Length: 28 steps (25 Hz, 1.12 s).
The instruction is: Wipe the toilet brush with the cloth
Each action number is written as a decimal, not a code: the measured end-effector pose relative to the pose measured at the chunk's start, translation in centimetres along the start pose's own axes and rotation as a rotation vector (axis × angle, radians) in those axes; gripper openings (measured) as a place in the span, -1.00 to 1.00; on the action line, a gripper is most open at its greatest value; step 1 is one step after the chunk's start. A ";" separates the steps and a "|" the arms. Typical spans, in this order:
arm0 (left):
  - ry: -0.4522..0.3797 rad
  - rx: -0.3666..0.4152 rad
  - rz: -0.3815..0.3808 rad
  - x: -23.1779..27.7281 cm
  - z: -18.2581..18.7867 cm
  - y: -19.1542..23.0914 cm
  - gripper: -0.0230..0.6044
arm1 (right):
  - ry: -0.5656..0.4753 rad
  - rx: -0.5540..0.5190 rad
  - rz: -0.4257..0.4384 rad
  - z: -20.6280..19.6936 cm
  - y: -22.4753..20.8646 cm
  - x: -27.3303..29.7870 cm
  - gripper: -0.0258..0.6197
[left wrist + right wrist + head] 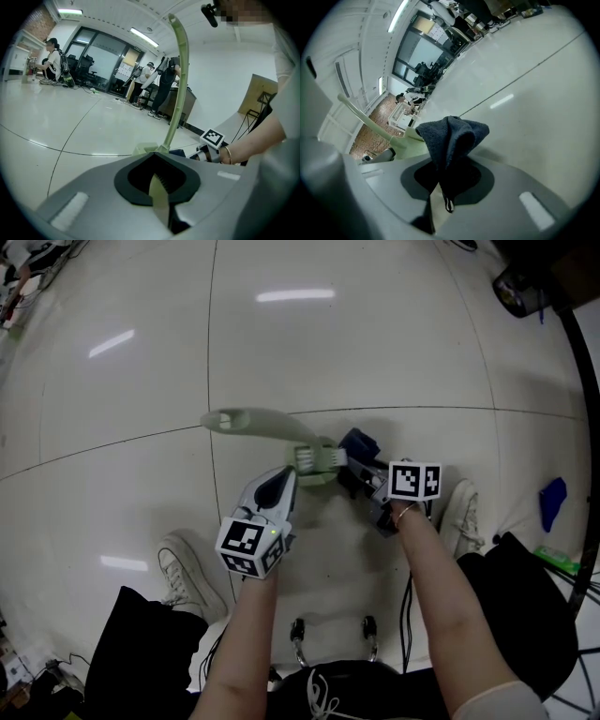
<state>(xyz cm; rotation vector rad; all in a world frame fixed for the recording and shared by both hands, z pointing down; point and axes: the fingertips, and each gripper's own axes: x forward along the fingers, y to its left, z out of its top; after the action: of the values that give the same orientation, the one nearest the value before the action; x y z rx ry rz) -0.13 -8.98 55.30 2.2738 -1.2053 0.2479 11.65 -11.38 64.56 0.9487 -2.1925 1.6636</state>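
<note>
Left gripper point(160, 185) clamps the brush point(272, 425) (pale green), handle pointing far left. Right gripper point(440, 185) pinches the cloth point(452, 136) beside it.

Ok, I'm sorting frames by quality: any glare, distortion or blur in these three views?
Head view: light streaks glare on the glossy floor, and tile lines bow from the wide lens. Left gripper view: black round vignette, toilet brush clear against bright walls. Right gripper view: same vignette, cloth sharp, its weave visible.
</note>
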 end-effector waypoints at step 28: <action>-0.025 -0.064 0.012 1.7 0.4 -0.8 -0.91 | 0.150 -0.480 0.414 9.4 18.0 7.6 -0.73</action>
<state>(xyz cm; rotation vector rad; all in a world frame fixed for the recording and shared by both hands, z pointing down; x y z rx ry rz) 1.46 -10.04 55.31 2.2213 -1.2226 0.1833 -3.40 -20.13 51.61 0.2494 -2.6229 1.1910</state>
